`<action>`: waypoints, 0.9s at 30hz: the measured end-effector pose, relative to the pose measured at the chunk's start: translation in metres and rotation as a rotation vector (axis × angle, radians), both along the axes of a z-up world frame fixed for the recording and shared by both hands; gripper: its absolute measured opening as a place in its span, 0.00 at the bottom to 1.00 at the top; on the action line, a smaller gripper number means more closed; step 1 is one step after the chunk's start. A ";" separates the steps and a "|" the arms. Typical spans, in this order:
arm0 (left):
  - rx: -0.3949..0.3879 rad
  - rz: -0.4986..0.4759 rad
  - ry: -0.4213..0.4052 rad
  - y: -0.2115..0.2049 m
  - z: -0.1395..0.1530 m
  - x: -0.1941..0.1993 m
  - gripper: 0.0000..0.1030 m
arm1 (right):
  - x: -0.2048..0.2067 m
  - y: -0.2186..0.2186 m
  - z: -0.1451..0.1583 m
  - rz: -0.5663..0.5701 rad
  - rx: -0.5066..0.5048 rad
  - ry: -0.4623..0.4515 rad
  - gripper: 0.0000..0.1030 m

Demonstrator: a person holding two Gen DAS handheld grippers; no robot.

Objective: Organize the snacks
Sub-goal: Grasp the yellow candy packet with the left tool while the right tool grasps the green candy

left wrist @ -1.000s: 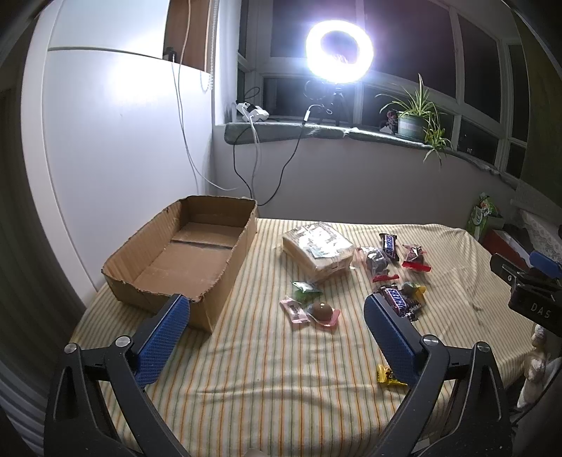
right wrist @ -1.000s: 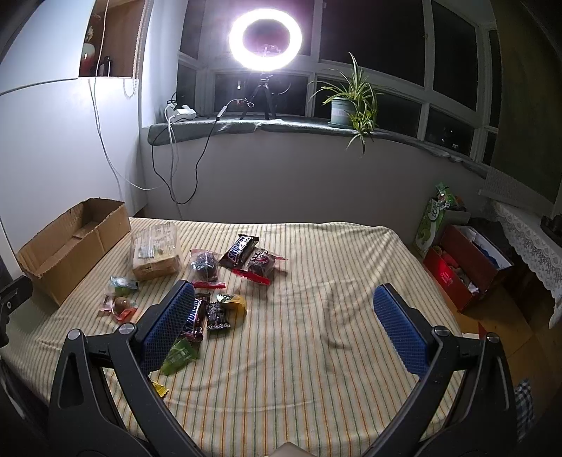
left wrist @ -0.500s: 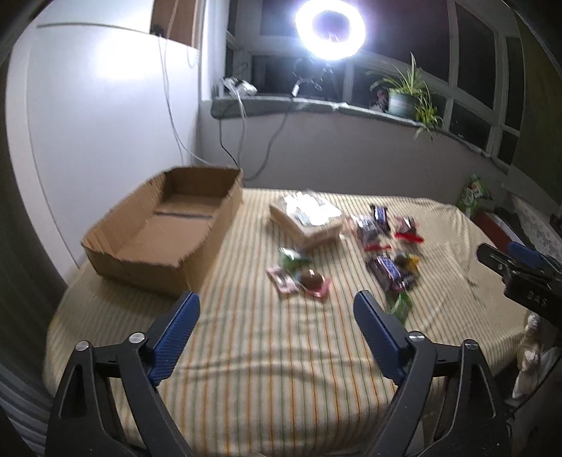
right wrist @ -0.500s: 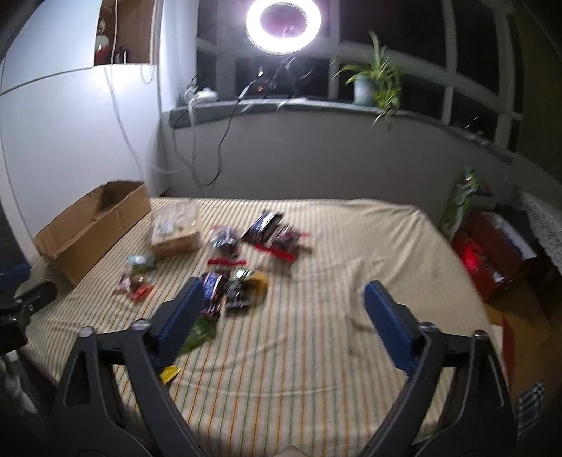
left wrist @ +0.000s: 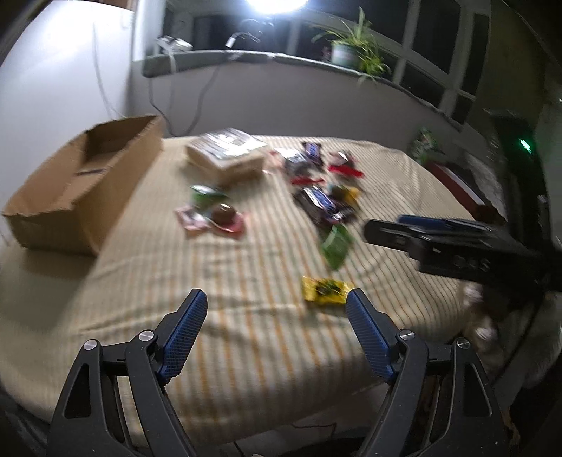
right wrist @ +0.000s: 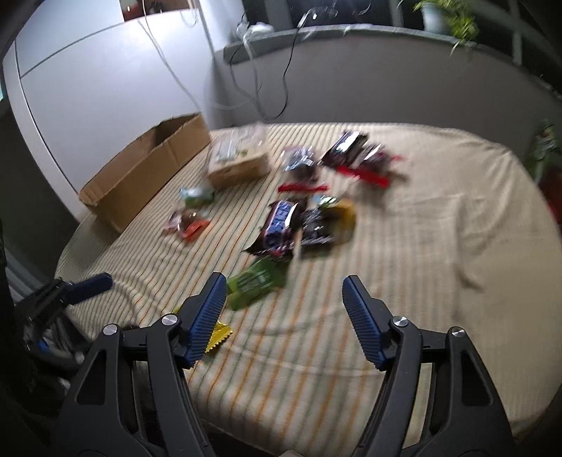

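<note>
On the striped cloth [left wrist: 246, 334]: one cardboard box [left wrist: 80, 190], one yellow packet [left wrist: 325, 290].

both fisheye pictures are dim and smeared by motion blur. in the left wrist view a ring light [left wrist: 275, 3] glares white at twelve o'clock, blowing out detail around it; the right wrist view has no lamp in frame. the striped tablecloth [left wrist: 246, 316] is softly lit, darker toward six o'clock. the snack wrappers [right wrist: 291, 225] are streaked and unreadable. straight lines bow outward, and the corners fall to black.
</note>
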State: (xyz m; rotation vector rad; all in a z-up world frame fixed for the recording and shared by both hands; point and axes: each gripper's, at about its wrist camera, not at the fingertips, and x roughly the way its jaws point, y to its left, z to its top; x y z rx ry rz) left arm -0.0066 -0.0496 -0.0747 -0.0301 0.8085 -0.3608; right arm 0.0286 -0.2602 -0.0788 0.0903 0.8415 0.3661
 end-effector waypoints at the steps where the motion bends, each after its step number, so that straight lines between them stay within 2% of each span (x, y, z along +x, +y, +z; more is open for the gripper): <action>1: -0.002 -0.013 0.009 -0.003 -0.003 0.000 0.79 | 0.004 0.002 -0.004 0.028 0.018 0.019 0.68; 9: 0.026 -0.073 0.012 -0.021 -0.016 0.006 0.79 | 0.027 0.015 -0.021 0.138 0.042 0.106 0.65; 16: 0.050 -0.107 0.012 -0.031 -0.025 0.015 0.71 | 0.039 0.030 -0.021 0.177 -0.027 0.099 0.65; 18: 0.059 -0.118 -0.001 -0.034 -0.026 0.014 0.69 | 0.041 0.033 -0.022 0.187 -0.041 0.106 0.59; 21: 0.077 -0.123 -0.013 -0.037 -0.029 0.017 0.66 | 0.042 0.036 -0.023 0.201 -0.067 0.100 0.57; 24: 0.099 -0.124 -0.035 -0.042 -0.030 0.018 0.60 | 0.041 0.038 -0.022 0.208 -0.104 0.091 0.45; 27: 0.115 -0.131 -0.051 -0.045 -0.032 0.019 0.52 | 0.041 0.037 -0.022 0.216 -0.125 0.089 0.39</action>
